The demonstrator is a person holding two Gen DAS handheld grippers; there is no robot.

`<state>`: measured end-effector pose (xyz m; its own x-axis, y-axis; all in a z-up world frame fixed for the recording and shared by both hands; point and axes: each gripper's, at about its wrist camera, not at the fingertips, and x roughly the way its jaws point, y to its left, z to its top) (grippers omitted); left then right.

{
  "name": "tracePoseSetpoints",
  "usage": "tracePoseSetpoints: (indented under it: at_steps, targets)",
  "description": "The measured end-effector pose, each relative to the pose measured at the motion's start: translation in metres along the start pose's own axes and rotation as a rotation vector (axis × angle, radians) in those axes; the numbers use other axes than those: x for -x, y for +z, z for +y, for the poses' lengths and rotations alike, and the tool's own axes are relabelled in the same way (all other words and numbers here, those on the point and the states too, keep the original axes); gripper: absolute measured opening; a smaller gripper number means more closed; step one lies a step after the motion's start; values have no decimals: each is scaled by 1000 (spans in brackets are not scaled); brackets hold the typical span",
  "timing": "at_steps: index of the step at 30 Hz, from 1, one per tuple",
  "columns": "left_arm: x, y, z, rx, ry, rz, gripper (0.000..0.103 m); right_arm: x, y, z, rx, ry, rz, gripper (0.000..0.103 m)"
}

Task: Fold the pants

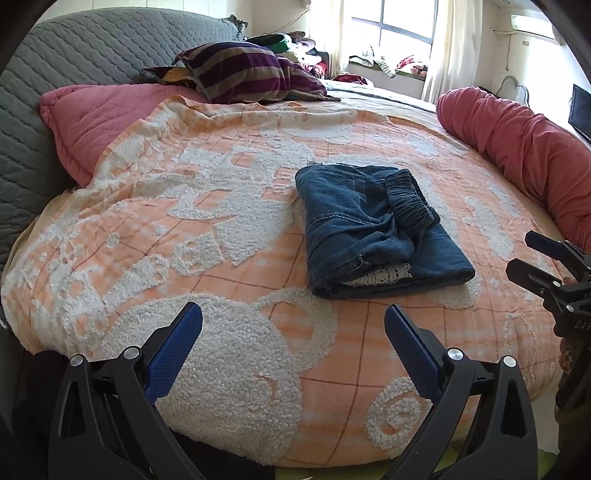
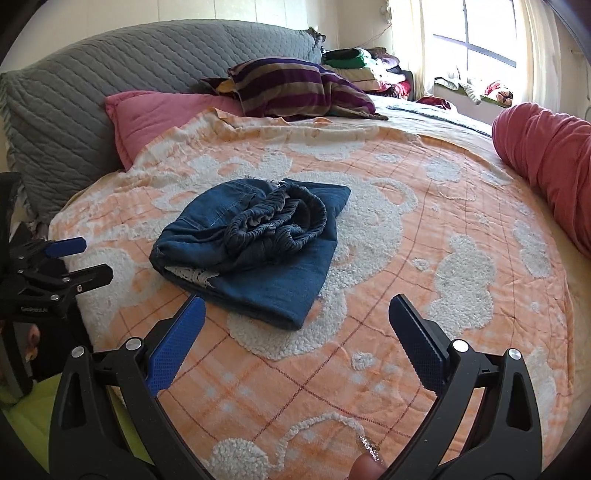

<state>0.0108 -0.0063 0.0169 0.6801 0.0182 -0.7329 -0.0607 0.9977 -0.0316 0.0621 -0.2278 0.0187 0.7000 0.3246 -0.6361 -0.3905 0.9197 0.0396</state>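
Observation:
The blue denim pants (image 1: 373, 230) lie folded in a compact bundle on the orange-and-white bedspread (image 1: 207, 206), elastic waistband on top and white lace showing at the near edge. In the right wrist view the pants (image 2: 255, 247) lie ahead and left of centre. My left gripper (image 1: 293, 317) is open over the bedspread, short of the pants, nothing between its blue pads. My right gripper (image 2: 297, 310) is open too, its left fingertip (image 2: 194, 310) just short of the bundle's near edge. Each gripper shows at the other view's edge: right gripper (image 1: 532, 254), left gripper (image 2: 85, 258).
A pink pillow (image 1: 96, 118) and a striped cushion (image 1: 243, 70) lie at the head of the bed against the grey quilted headboard (image 1: 85, 48). A red bolster (image 1: 524, 147) runs along the right side. Piled clothes (image 1: 295, 42) and a window (image 1: 399, 26) are behind.

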Motion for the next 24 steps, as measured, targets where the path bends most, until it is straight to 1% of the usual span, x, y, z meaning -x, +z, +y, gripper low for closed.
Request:
tracePoseSetpoints:
  at_steps: [24]
  targets:
    - [0,0,7,18,7,2,98,-3,2,3,7,5,11,94]
